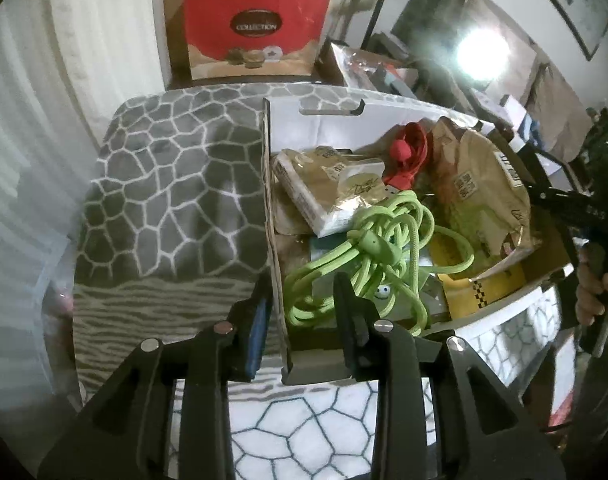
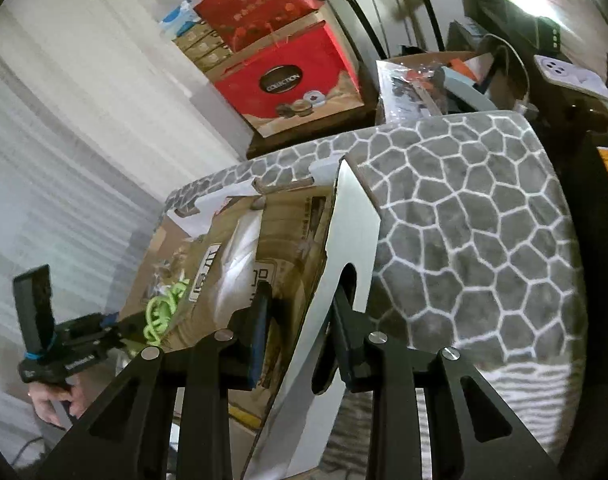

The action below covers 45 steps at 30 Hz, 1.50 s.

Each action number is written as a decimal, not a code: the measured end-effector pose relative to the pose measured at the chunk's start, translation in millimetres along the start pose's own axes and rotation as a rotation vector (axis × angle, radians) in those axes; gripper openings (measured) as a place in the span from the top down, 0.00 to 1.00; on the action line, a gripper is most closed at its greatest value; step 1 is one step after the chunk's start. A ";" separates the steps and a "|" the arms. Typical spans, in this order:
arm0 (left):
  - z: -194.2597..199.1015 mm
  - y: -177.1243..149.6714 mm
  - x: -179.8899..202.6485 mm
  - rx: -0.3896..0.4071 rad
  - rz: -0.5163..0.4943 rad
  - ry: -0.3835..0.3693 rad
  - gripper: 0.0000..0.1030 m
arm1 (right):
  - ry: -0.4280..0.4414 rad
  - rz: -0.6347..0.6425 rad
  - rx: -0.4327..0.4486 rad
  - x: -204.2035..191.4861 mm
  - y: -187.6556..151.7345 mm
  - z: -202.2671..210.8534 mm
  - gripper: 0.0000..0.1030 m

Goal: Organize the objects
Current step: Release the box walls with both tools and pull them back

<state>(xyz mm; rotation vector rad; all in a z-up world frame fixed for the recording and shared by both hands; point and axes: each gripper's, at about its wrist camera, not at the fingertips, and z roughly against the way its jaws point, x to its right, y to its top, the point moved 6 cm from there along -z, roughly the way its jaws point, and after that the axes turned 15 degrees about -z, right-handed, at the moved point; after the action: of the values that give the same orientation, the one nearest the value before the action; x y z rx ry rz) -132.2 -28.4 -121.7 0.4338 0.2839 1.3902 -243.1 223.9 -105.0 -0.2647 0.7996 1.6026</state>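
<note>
Surface: a grey mat (image 1: 163, 184) with a white cracked-stone pattern is covering the table; red gift bags (image 1: 255, 36) are standing behind it beside a pale curtain.

Box (image 1: 316, 120): white cardboard, open-topped, sitting on the mat, its walls cut with handle slots.

Left claw (image 1: 299, 312): it is straddling the box's near-left wall, one finger outside over the mat, the other inside. The pads are not visibly pressing the card, and nothing shows whether the grip is clenched.

Right claw (image 2: 299, 332): it is straddling the opposite wall (image 2: 344, 240) by its handle slot, one finger inside, one outside. It is likewise unclear whether the grip is tight.

Contents, ahead of the left claw: a lime-green cord (image 1: 368, 248) is lying tangled just beyond the inner finger; a wrapped packet (image 1: 328, 188) is resting further in; a red cord (image 1: 408, 152) is lying behind it; a brown paper bag (image 1: 480, 184) is leaning toward the right claw's side.

Hands: one hand (image 2: 55, 400) is gripping each handle.
</note>
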 end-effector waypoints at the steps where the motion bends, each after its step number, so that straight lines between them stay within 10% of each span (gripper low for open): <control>1: -3.7 -1.0 1.0 -0.004 -0.001 0.002 0.73 | 0.007 -0.009 -0.003 3.9 -0.8 -3.9 0.72; 23: -9.3 -1.5 -0.1 -0.006 0.015 -0.016 0.77 | -0.057 -0.019 0.017 19.3 -1.3 -15.4 0.73; 27: 6.2 -2.7 -14.2 0.050 0.084 0.026 0.42 | -0.085 -0.006 0.044 15.0 -1.6 -2.9 0.64; 45: 76.2 0.1 32.6 0.230 0.033 0.134 0.00 | -0.318 0.145 0.273 -43.6 -60.5 60.9 0.16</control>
<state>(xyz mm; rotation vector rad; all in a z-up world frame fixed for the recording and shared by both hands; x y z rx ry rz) -93.3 -6.0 -52.0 0.5373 0.5520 1.4266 -160.7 227.8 -55.4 0.2436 0.7898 1.5957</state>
